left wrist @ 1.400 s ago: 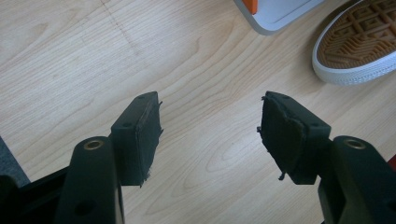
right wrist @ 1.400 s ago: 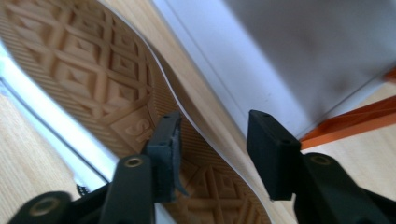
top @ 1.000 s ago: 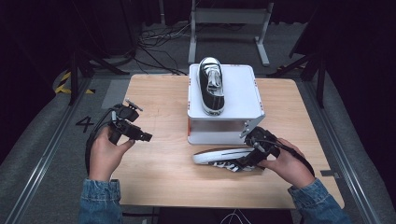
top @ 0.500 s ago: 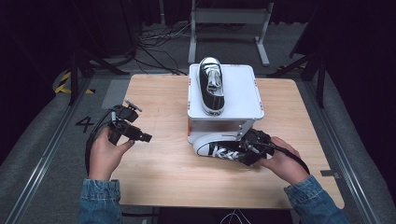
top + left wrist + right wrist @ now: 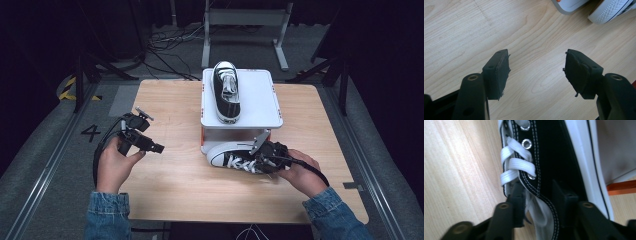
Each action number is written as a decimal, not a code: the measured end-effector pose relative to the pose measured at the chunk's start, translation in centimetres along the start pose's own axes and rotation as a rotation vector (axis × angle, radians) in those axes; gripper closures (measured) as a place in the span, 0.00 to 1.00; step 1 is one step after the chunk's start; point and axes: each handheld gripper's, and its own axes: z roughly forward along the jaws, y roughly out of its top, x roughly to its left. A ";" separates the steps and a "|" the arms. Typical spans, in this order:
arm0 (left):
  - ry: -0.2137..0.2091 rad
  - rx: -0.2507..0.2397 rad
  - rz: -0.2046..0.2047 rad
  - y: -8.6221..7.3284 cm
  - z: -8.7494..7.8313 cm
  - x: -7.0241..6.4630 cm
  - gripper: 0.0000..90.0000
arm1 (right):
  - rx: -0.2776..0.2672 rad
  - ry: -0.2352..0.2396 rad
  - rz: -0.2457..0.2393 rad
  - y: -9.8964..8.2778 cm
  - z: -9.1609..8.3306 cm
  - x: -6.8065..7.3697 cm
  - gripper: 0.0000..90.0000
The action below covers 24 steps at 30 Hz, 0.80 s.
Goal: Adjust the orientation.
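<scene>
A black canvas shoe [image 5: 231, 158] with white laces and a white sole stands on the table in front of the white stand [image 5: 260, 102]. My right gripper [image 5: 261, 160] is at its heel end. In the right gripper view its jaws have just been closing: one pad sits inside the shoe [image 5: 554, 157] by the tongue and the other presses on the outer canvas, so my right gripper [image 5: 539, 192] is shut on that side wall. A matching shoe [image 5: 226, 92] lies on top of the stand. My left gripper [image 5: 159, 148] hovers open over bare wood at the left, and nothing is between the jaws of my left gripper [image 5: 536, 63].
The wooden table [image 5: 170, 192] has free room at the left and front. In the left gripper view the shoe's toe [image 5: 611, 10] and a corner of the stand [image 5: 570, 5] sit at the top right. Cables and a metal frame [image 5: 245, 20] lie on the floor behind.
The lower shoe lay on its side with the sole showing; now it stands upright, closer to the stand. The right hand moved a little left with it. The left hand kept still.
</scene>
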 end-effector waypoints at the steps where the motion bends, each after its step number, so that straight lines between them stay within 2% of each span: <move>1: 0.002 -0.001 -0.001 0.0 0.0 0.0 0.41 | 0.002 -0.008 -0.001 0.0 0.0 0.1 0.86; 2: 0.003 0.000 -0.001 0.0 0.0 0.1 0.41 | 0.007 -0.016 0.002 0.1 0.0 0.1 0.94; 3: 0.003 -0.001 -0.003 0.0 0.0 0.1 0.41 | 0.005 -0.013 0.007 0.1 -0.1 0.1 0.96; 6: 0.000 0.000 -0.005 -0.1 0.0 0.2 0.41 | 0.002 -0.018 -0.003 0.2 -0.5 0.3 0.98; 10: -0.002 0.005 -0.001 -0.1 0.2 0.2 0.41 | -0.037 -0.002 0.017 -0.2 -2.0 0.7 0.99; 12: 0.001 0.006 -0.002 0.0 0.3 0.1 0.41 | -0.052 0.015 0.053 -0.2 -2.8 0.9 0.99; 13: 0.001 0.006 -0.002 0.0 0.3 0.1 0.41 | -0.052 0.015 0.053 -0.2 -2.8 0.9 0.99; 15: -0.002 0.008 -0.003 0.0 0.3 0.0 0.41 | -0.053 -0.002 0.100 -0.5 -3.9 1.1 0.99; 17: -0.001 0.008 -0.002 0.0 0.3 0.0 0.41 | -0.045 0.003 0.144 -1.0 -4.8 0.9 0.99; 19: -0.001 0.011 0.000 0.0 0.3 0.1 0.41 | -0.040 0.044 0.188 -1.6 -5.4 0.9 0.99; 21: 0.000 0.016 -0.001 0.0 0.5 0.1 0.41 | -0.056 0.144 0.230 -2.3 -5.8 0.7 0.99; 22: -0.002 0.020 -0.001 0.1 0.5 0.1 0.41 | -0.066 0.177 0.238 -2.6 -5.8 0.8 0.99; 23: -0.003 0.021 -0.001 0.1 0.6 0.0 0.41 | -0.058 0.182 0.245 -2.7 -5.7 0.9 0.99; 24: -0.002 0.024 0.001 0.1 0.7 0.0 0.41 | -0.028 0.166 0.233 -2.7 -5.4 1.0 0.99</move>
